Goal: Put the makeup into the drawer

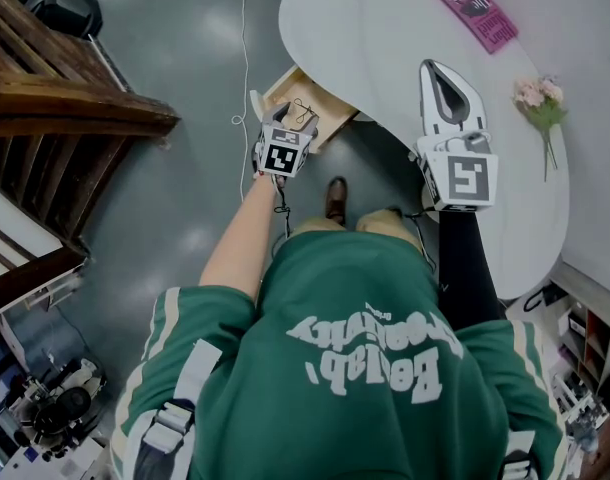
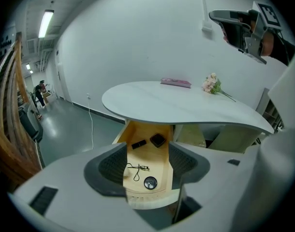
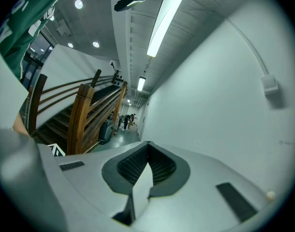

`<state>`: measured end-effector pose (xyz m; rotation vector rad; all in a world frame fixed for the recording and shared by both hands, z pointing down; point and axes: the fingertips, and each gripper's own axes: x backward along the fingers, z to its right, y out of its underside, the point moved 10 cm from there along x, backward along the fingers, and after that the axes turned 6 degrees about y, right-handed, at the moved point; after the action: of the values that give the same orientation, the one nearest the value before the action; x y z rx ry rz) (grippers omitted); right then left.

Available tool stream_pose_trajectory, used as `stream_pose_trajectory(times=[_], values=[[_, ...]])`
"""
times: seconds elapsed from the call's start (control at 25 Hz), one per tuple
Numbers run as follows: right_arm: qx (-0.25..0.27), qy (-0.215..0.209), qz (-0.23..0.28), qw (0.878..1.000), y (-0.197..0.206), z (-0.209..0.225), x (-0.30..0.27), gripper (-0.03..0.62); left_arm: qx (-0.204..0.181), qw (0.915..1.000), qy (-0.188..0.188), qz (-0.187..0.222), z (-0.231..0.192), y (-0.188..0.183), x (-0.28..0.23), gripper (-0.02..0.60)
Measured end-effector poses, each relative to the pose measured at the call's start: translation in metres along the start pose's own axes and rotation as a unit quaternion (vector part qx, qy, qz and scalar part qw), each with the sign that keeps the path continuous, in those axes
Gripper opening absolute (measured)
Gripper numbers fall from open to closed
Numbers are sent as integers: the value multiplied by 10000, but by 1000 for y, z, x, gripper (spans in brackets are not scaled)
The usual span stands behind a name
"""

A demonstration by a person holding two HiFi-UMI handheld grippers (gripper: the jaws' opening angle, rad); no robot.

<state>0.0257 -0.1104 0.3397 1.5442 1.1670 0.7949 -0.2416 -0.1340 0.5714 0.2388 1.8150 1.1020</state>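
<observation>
Above the wooden drawer (image 2: 158,161), left tool (image 2: 147,150) released over a round compact (image 2: 150,182) (right tool (image 3: 148,148) clenched).

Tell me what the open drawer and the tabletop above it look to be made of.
Drawer: looks like pale unpainted wood or plywood with a matte finish. The tone is a warm tan, though no grain shows clearly. Tabletop: smooth white surface, probably painted or laminated board. The colour is even with a soft sheen, and the core is not visible.
</observation>
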Motion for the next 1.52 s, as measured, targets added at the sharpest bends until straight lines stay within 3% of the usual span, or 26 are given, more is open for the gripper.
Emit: stream_pose_trajectory(times=[0.24, 0.44, 0.64, 0.88, 0.96, 1.16, 1.2, 1.28, 1.52], values=[[-1, -35, 15, 10000, -2, -2, -1, 9, -90, 9999, -57, 116, -1, -11, 10, 278], [-41, -36, 27, 10000, -3, -3, -4, 9, -455, 9957, -136, 793, 7, -62, 39, 277], [-66, -252, 174, 9995, -5, -14, -10, 9, -573, 9841, -269, 1657, 10, -116, 80, 276], [-88, -392, 353, 9986, -13, -24, -20, 9, -931, 9636, -696, 2406, 11, -166, 136, 276], [-81, -452, 371, 9983, -15, -28, -23, 9, -977, 9592, -737, 2547, 11, -173, 149, 276], [-58, -530, 359, 9979, -18, -34, -28, 9, -1030, 9576, -756, 2582, 10, -177, 157, 271], [-54, -535, 359, 9979, -18, -34, -29, 9, -1021, 9560, -833, 2620, 10, -177, 158, 230], [-48, -533, 348, 9980, -17, -34, -29, 9, -970, 9511, -1026, 2748, 10, -176, 160, 15], [-28, -525, 311, 9981, -15, -31, -32, 9, -959, 9462, -1252, 2826, 7, -176, 164, 15]])
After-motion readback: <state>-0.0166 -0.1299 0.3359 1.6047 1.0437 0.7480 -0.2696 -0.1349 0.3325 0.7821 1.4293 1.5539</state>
